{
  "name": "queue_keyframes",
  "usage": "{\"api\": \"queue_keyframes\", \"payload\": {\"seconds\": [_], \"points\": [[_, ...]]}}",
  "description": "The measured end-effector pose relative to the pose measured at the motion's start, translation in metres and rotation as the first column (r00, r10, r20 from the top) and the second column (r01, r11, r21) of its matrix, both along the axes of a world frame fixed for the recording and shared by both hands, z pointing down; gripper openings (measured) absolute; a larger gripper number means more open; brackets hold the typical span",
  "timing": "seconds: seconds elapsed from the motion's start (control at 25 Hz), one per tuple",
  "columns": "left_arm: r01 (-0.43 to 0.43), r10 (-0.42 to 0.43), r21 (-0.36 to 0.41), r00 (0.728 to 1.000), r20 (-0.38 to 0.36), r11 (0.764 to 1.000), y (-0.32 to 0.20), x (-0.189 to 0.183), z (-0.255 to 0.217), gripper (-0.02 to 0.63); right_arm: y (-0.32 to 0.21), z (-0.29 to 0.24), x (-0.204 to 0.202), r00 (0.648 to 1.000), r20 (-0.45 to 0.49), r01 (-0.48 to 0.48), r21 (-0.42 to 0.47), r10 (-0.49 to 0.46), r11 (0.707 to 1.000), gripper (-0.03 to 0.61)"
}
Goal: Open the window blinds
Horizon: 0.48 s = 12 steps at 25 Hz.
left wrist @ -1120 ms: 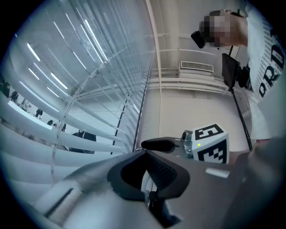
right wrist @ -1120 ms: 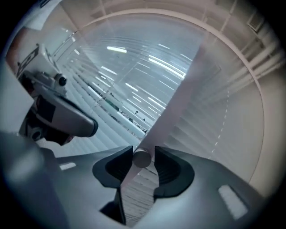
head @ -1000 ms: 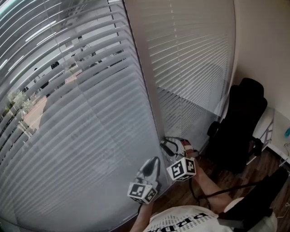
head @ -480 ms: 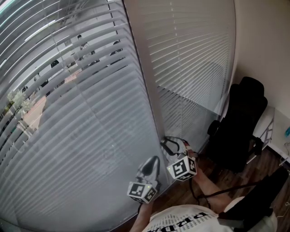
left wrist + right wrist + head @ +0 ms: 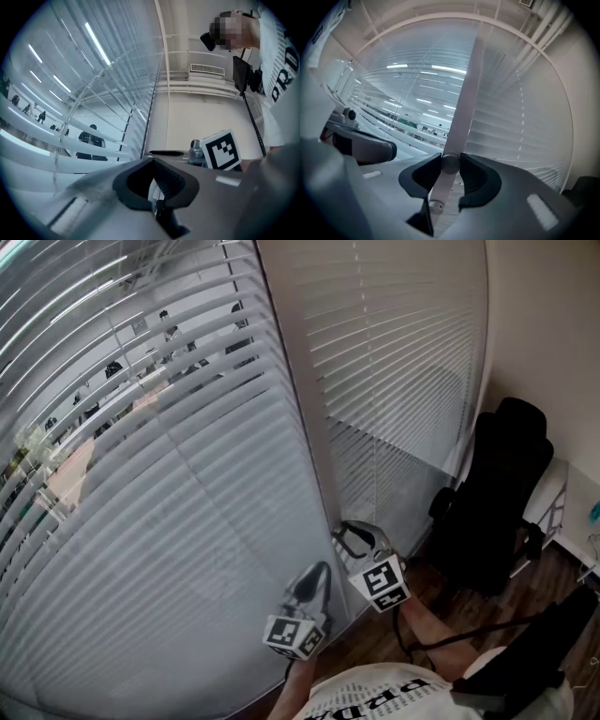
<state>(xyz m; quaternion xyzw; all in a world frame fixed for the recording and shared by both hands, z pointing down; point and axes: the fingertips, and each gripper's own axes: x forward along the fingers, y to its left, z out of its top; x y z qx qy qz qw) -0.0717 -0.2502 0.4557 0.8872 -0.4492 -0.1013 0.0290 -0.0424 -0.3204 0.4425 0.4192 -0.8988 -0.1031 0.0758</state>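
The right gripper (image 5: 450, 171) has its fingers closed on the pale rod (image 5: 464, 93) that hangs along the post between the two blinds. In the head view the rod is lost against that post. The left gripper (image 5: 157, 180) sits just beside it, fingertips together; a pale sliver shows between them, too small to name. The left blinds (image 5: 187, 502) show some outdoors between the upper slats.

Cool daylight enters through the blinds (image 5: 169, 521); bright streaks of glare; fisheye curvature, dark vignetted corners, blurred foreground in gripper views.
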Motion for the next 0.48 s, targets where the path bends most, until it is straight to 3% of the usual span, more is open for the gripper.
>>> {"api": "queue_keyframes", "payload": {"seconds": [0.48], "points": [[-0.014,0.014,-0.002,1.0,-0.004,1.0,-0.0019,0.0041,0.0018,-0.008,-0.0065,0.0037,0.005,0.981,0.192,0.014,-0.137,0.013,0.99,0.133]]}}
